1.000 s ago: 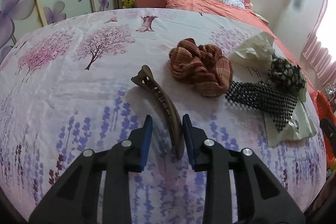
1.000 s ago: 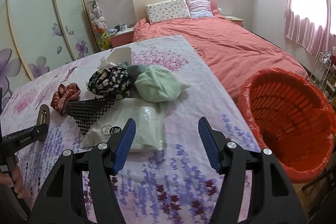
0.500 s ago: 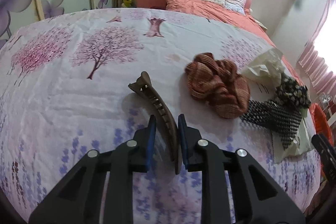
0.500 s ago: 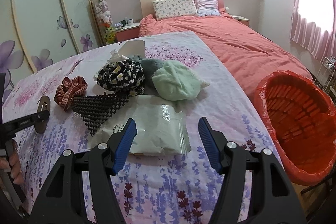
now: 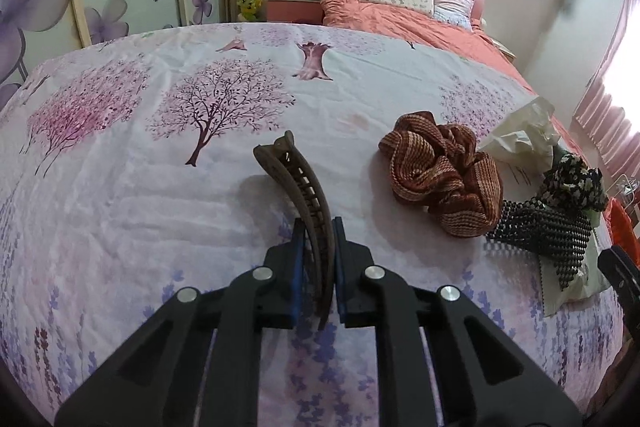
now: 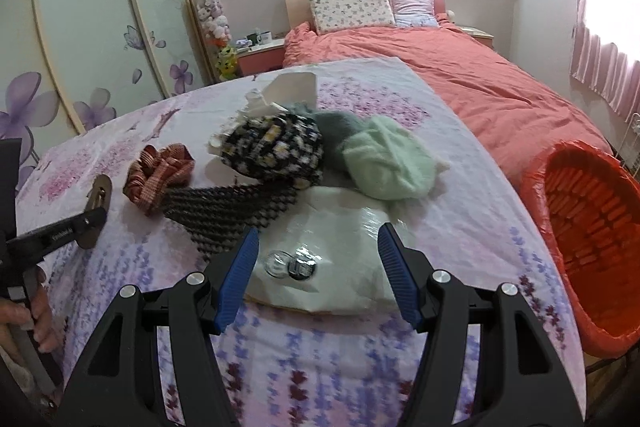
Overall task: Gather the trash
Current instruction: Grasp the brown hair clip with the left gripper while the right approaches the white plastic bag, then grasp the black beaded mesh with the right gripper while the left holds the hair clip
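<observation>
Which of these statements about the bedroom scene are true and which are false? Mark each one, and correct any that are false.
1. The left gripper is shut on the brown hair clip. True.
2. The right gripper grips the white plastic packet. False: its jaws stand open above the packet, and they hold nothing.
3. The red basket stands beside the flowered bedcover, off its right edge in the right wrist view. True.
4. The striped red scrunchie lies inside the basket. False: it lies on the bedcover, next to the black mesh piece.

No lettering anywhere is sharp enough to read.
</observation>
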`<action>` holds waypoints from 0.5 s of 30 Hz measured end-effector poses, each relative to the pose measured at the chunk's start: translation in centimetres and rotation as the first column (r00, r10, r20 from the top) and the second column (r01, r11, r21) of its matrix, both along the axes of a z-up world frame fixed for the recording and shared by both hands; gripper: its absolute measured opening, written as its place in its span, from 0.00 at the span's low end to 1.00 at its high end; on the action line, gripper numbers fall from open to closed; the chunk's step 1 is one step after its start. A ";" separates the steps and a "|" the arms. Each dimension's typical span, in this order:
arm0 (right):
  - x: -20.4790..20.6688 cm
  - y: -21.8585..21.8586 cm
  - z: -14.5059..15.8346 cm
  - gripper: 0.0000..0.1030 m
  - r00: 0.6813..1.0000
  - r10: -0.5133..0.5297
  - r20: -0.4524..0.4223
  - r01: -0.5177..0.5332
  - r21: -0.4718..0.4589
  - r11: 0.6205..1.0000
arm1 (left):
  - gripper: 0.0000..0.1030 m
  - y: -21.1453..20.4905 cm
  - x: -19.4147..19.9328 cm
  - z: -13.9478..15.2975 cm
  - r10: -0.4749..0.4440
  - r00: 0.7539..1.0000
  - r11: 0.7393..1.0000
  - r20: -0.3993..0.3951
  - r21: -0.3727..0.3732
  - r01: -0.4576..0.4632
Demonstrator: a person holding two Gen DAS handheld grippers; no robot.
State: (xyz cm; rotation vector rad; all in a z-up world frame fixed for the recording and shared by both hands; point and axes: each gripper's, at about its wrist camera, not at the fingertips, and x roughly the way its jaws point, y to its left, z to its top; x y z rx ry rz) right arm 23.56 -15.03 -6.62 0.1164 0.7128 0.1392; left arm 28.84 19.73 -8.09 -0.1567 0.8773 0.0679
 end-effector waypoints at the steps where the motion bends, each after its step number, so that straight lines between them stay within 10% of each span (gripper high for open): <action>1: 0.2 0.3 0.1 0.60 1.000 0.006 0.001 -0.006 0.010 1.000 | 0.14 0.0 0.0 0.0 0.000 1.000 1.000 0.000 -0.001 0.000; 15: 3.4 5.5 -1.0 0.56 0.993 0.085 -0.078 -0.087 -0.034 0.996 | 0.14 0.6 -0.2 -0.2 0.000 1.000 0.999 0.006 -0.047 0.000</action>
